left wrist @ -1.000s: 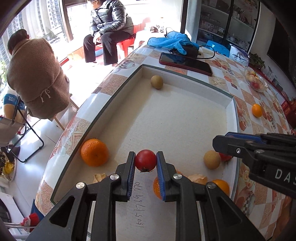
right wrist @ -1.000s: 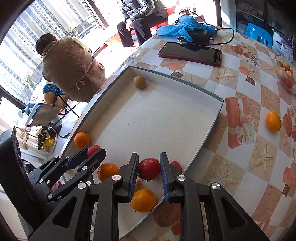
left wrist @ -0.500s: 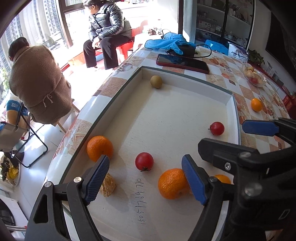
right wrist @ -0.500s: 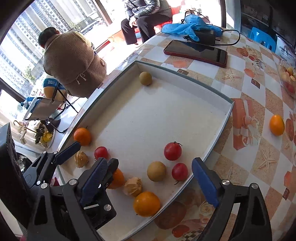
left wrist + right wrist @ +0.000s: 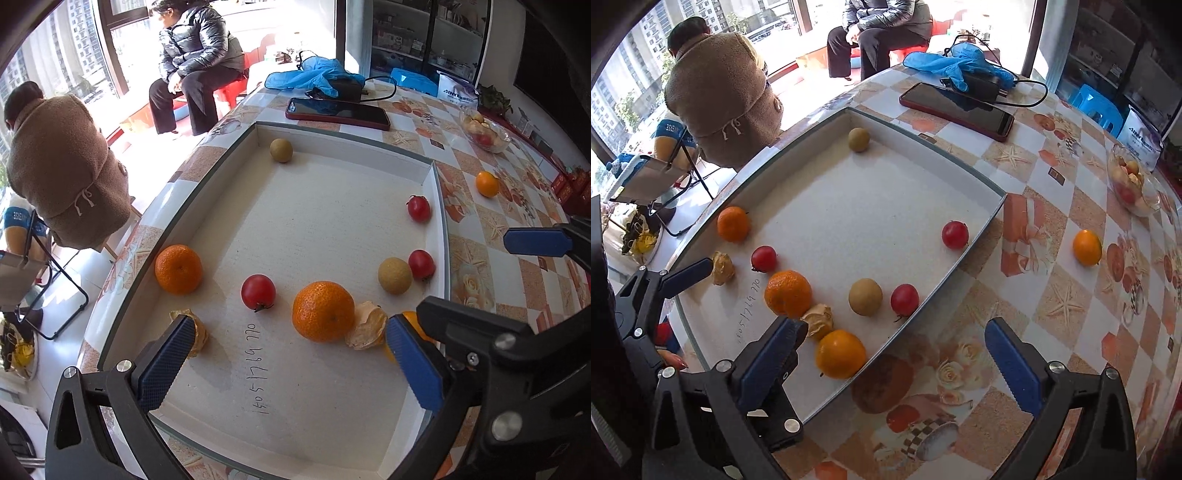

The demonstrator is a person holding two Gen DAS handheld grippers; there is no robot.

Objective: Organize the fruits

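Observation:
A shallow white tray (image 5: 332, 155) (image 5: 979, 184) on the patterned table holds scattered fruit. In the left wrist view I see a red tomato (image 5: 258, 291), two oranges (image 5: 178, 268) (image 5: 323, 311), two husked fruits (image 5: 367, 325), two tan round fruits (image 5: 394, 275) (image 5: 281, 150) and two more tomatoes (image 5: 419, 209) (image 5: 421, 264). My left gripper (image 5: 291, 363) is open and empty above the tray's near end. My right gripper (image 5: 897, 360) is open and empty over the tray's right rim, near a smooth orange (image 5: 841, 353). One orange (image 5: 1087, 247) lies on the table outside the tray.
A phone (image 5: 338, 113), a blue cloth with a charger (image 5: 317, 79) and a glass bowl of fruit (image 5: 1132, 184) sit on the far table. Two people sit beyond the table's left edge (image 5: 55, 166).
Both grippers opened, let go of their tomatoes in the tray and drew back toward me. The tomatoes now rest on the tray floor.

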